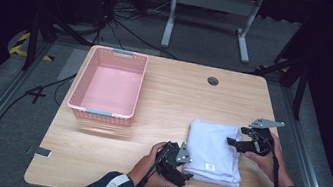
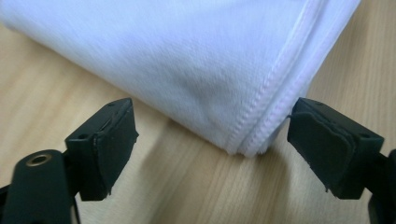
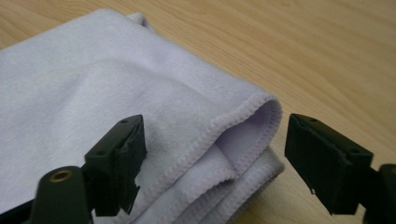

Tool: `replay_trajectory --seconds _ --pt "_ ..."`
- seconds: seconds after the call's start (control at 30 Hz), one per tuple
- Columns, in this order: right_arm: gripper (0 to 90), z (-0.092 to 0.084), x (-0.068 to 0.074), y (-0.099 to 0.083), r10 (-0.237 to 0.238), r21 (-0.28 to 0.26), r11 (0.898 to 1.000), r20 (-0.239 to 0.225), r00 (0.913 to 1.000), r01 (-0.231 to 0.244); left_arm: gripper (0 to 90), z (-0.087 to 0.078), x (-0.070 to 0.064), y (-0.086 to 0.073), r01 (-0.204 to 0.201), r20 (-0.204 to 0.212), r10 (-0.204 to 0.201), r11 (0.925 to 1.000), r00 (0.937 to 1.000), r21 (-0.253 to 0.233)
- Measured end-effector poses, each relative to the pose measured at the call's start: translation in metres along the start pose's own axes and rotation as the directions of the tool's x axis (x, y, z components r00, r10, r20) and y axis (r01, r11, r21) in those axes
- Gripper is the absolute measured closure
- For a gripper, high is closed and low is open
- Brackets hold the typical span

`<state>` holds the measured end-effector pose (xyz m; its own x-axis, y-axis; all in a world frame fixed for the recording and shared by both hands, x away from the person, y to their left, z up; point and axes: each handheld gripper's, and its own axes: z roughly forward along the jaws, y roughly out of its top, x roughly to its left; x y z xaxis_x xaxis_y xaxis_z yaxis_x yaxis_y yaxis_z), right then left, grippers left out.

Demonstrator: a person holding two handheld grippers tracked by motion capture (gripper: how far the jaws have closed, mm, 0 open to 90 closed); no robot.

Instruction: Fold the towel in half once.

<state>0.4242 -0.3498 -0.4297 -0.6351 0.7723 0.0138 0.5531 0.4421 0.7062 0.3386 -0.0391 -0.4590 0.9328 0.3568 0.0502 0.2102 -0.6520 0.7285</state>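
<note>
A folded white towel [image 1: 213,151] lies on the wooden table [image 1: 173,99] at the near right. My left gripper [image 1: 186,169] sits at the towel's near left corner. In the left gripper view its jaws [image 2: 212,144] stand wide open, and the stitched corner of the towel [image 2: 187,60] lies between them without touching either pad. My right gripper [image 1: 234,144] is at the towel's right edge. In the right gripper view it is open [image 3: 215,154], with the towel's layered hem [image 3: 93,84] between the jaws, untouched by the pads.
An empty pink plastic basket [image 1: 101,112] stands at the far left of the table. A round cable hole [image 1: 213,81] is set near the far edge. The table's right edge runs close behind my right hand.
</note>
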Motion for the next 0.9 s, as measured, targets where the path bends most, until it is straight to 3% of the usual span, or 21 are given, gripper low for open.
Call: replay_trajectory --seconds 0.07,0.17,0.33,0.4,0.5,0.57,0.7,0.83,0.9 --pt "17.1 0.008 -0.004 -0.001 0.008 0.023 1.000 -0.005 1.0000 -0.007 15.7 0.001 -0.001 0.002 -0.012 0.008 0.012 0.9999 0.9999 -0.006" --pt "14.2 0.020 -0.005 -0.005 0.017 0.065 0.998 -0.004 0.9998 -0.017 15.7 0.009 -0.005 0.004 -0.058 0.012 0.058 0.9980 0.9983 0.024" --pt "7.3 0.026 -0.012 -0.010 0.083 0.063 0.995 -0.032 0.9961 -0.080 15.4 0.016 -0.007 0.004 -0.046 0.007 0.045 0.9983 0.9989 0.037" --pt "8.7 0.026 -0.012 -0.010 0.074 0.064 0.995 -0.034 0.9967 -0.072 15.1 0.019 -0.007 0.004 -0.048 0.006 0.048 0.9981 0.9988 0.037" --pt "28.3 0.023 -0.010 -0.010 0.050 0.050 0.998 -0.077 0.9958 -0.046 15.2 0.021 -0.007 0.004 -0.037 0.004 0.037 0.9988 0.9993 0.033" --pt "46.8 0.021 -0.007 -0.012 0.055 0.039 0.998 -0.146 0.9878 -0.050 17.2 0.023 -0.005 0.005 -0.020 0.008 0.020 0.9995 0.9998 0.024" --pt "54.3 0.020 -0.007 -0.012 0.076 0.048 0.996 -0.168 0.9828 -0.069 25.9 0.024 -0.001 0.007 -0.004 0.017 0.004 0.9998 0.9998 0.018" --pt "60.5 0.020 -0.007 -0.012 0.095 0.051 0.995 -0.189 0.9773 -0.087 45.1 0.025 0.002 0.009 -0.008 0.033 0.008 0.9999 0.9994 0.006" --pt "63.5 0.019 -0.006 -0.012 0.083 0.048 0.996 -0.189 0.9786 -0.075 53.0 0.025 0.003 0.011 -0.015 0.034 0.015 0.9998 0.9993 0.012"
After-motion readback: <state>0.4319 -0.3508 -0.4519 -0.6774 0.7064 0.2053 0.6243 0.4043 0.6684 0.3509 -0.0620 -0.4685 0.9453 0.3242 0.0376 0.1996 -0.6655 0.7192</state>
